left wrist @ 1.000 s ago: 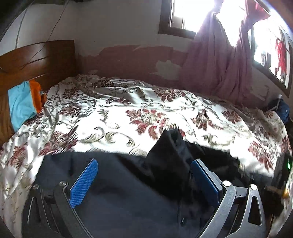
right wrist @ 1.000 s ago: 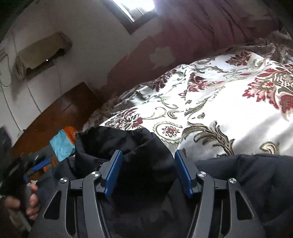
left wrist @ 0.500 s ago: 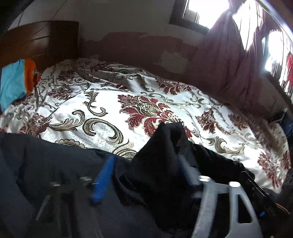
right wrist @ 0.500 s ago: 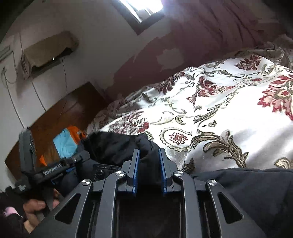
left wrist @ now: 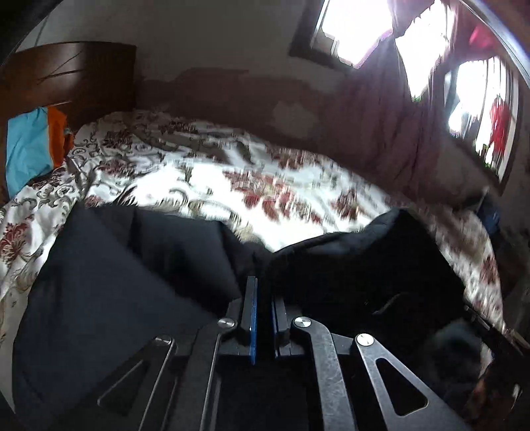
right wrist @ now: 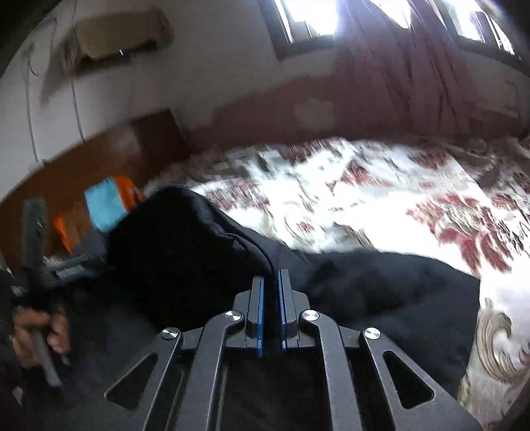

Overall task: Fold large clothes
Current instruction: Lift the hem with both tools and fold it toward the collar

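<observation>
Left wrist view: my left gripper (left wrist: 263, 298) and right gripper (right wrist: 270, 291), both just closed, pinch the dark garment (left wrist: 132, 281) on the bedspread (left wrist: 232, 179); I judge lifting it over comes next.

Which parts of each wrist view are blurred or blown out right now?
Left wrist view: floral bedspread motion-smeared, windows blown out, black garment lost in shadow. Right wrist view: bedspread and headboard smeared, window glaring; tongs sharp in both.
</observation>
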Available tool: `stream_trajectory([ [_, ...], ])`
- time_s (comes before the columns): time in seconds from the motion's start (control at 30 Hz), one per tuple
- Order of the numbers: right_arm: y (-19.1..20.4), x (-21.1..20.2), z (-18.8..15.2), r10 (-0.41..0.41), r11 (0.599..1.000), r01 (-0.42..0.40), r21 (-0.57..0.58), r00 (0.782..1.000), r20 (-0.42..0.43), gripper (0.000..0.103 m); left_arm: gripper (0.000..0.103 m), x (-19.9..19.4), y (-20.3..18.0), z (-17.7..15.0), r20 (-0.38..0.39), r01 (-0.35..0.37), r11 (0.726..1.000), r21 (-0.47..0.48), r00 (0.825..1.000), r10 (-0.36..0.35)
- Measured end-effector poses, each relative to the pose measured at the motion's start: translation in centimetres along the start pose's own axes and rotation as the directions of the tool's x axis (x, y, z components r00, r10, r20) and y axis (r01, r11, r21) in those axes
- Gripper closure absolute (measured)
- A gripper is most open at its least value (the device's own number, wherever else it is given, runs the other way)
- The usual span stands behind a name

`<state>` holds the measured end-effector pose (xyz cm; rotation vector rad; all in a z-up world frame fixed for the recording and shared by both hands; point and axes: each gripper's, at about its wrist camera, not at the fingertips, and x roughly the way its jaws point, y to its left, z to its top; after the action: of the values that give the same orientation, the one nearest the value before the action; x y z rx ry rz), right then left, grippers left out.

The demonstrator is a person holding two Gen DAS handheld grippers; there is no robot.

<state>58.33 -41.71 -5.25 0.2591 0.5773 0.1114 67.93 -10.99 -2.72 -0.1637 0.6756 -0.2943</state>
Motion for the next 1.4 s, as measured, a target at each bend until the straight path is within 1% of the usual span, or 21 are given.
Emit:
stream_trajectory([
  [0.13, -2.9, 2.9, -1.3, 0.068, 0.992, -0.055, 0.113, 0.991, -0.116, 0.098, 0.096, 1.4, 0.2, -1.1, -0.066, -0.036, 0.999, 0.018, 0.997, 0.037],
  [0.2, -3.4, 3.5, -1.7, 0.08, 0.989, -0.062, 0.132, 0.988, -0.133, 0.098, 0.096, 2.4, 0.3, -1.4, -0.093, -0.058, 0.998, 0.023, 0.994, 0.06],
  [0.3, -3.0, 3.9, -2.0, 0.038, 0.995, -0.023, 0.095, 0.987, -0.154, 0.099, 0.095, 3.7, 0.7, -1.6, -0.147, -0.052, 0.999, 0.009, 0.988, 0.053],
  [0.37, -2.5, 4.3, -2.2, 0.006, 0.998, 0.005, 0.06, 0.986, -0.168, 0.098, 0.094, 3.8, 0.8, -1.7, -0.154, -0.051, 0.999, 0.004, 0.987, 0.051],
  [0.4, -2.1, 4.2, -2.4, 0.002, 0.998, 0.008, 0.056, 0.986, -0.169, 0.098, 0.094, 3.6, 0.8, -1.8, -0.145, -0.044, 0.999, 0.005, 0.988, 0.044],
  [0.47, -2.4, 4.3, -2.4, 0.007, 0.998, 0.004, 0.065, 0.985, -0.17, 0.098, 0.094, 2.7, 1.2, -1.8, -0.113, 0.011, 1.0, -0.018, 0.994, -0.013],
  [0.53, -2.4, 4.4, -2.3, 0.012, 0.997, 0.0, 0.071, 0.985, -0.171, 0.099, 0.093, 1.8, 1.5, -1.6, -0.104, 0.038, 0.998, -0.04, 0.994, -0.042],
  [0.6, -2.2, 4.6, -2.1, 0.011, 0.998, 0.001, 0.069, 0.985, -0.172, 0.098, 0.093, 0.0, 1.1, -1.3, -0.072, 0.029, 0.999, -0.039, 0.997, -0.031],
  [0.67, -2.2, 4.5, -2.2, 0.014, 0.998, -0.002, 0.069, 0.985, -0.169, 0.098, 0.092, -2.1, 0.1, -1.1, -0.002, 0.006, 1.0, -0.004, 1.0, -0.006],
  [0.73, -2.3, 4.5, -2.2, 0.018, 0.997, -0.006, 0.072, 0.986, -0.168, 0.098, 0.087, -3.4, -1.0, -0.7, 0.052, -0.004, 0.999, 0.032, 0.999, 0.003],
  [0.8, -2.2, 4.5, -2.2, 0.019, 0.997, -0.007, 0.071, 0.986, -0.167, 0.098, 0.074, -3.7, -2.4, 0.1, 0.073, -0.025, 0.998, 0.049, 0.997, 0.022],
  [0.87, -2.2, 4.3, -2.3, 0.024, 0.997, -0.012, 0.073, 0.986, -0.164, 0.098, 0.068, -3.0, -3.7, 1.0, 0.067, -0.04, 0.998, 0.047, 0.997, 0.036],
  [0.93, -2.3, 4.4, -2.2, 0.033, 0.997, -0.021, 0.075, 0.986, -0.163, 0.098, 0.068, -1.4, -5.2, 2.3, 0.049, -0.055, 0.998, 0.037, 0.997, 0.054],
  [1.0, -2.3, 4.3, -2.2, 0.045, 0.996, -0.033, 0.077, 0.986, -0.164, 0.098, 0.068, 0.7, -6.4, 3.3, 0.011, -0.072, 0.997, 0.024, 0.997, 0.072],
  [1.03, -2.2, 4.4, -2.2, 0.058, 0.996, -0.046, 0.072, 0.983, -0.176, 0.098, 0.068, 2.1, -6.8, 3.6, -0.034, -0.077, 0.997, 0.023, 0.996, 0.078],
  [1.1, -2.1, 4.4, -2.2, 0.072, 0.996, -0.061, 0.065, 0.981, -0.181, 0.098, 0.068, 4.6, -7.6, 3.3, -0.104, -0.103, 0.994, 0.026, 0.989, 0.105],
  [1.17, -2.1, 3.9, -1.9, 0.1, 0.993, -0.089, 0.072, 0.979, -0.179, 0.098, 0.068, 6.4, -8.3, 2.1, -0.134, -0.14, 0.987, 0.084, 0.979, 0.151],
  [1.27, -2.9, 2.1, -1.0, 0.136, 0.987, -0.124, 0.103, 0.984, -0.118, 0.097, 0.068, 6.1, -8.6, 0.3, -0.094, -0.146, 0.976, 0.158, 0.982, 0.162],
  [1.33, -3.3, 1.3, -0.6, 0.157, 0.981, -0.149, 0.124, 0.986, -0.059, 0.093, 0.068, 5.6, -7.9, -0.2, -0.091, -0.118, 0.982, 0.151, 0.987, 0.132],
  [1.37, -3.5, 0.9, -0.5, 0.178, 0.975, -0.173, 0.139, 0.984, -0.025, 0.083, 0.068, 5.4, -7.5, -0.4, -0.094, -0.101, 0.985, 0.14, 0.989, 0.115],
  [1.4, -3.6, 0.9, -0.5, 0.19, 0.971, -0.187, 0.149, 0.982, -0.012, 0.07, 0.068, 5.2, -7.0, -0.6, -0.097, -0.079, 0.989, 0.128, 0.991, 0.092],
])
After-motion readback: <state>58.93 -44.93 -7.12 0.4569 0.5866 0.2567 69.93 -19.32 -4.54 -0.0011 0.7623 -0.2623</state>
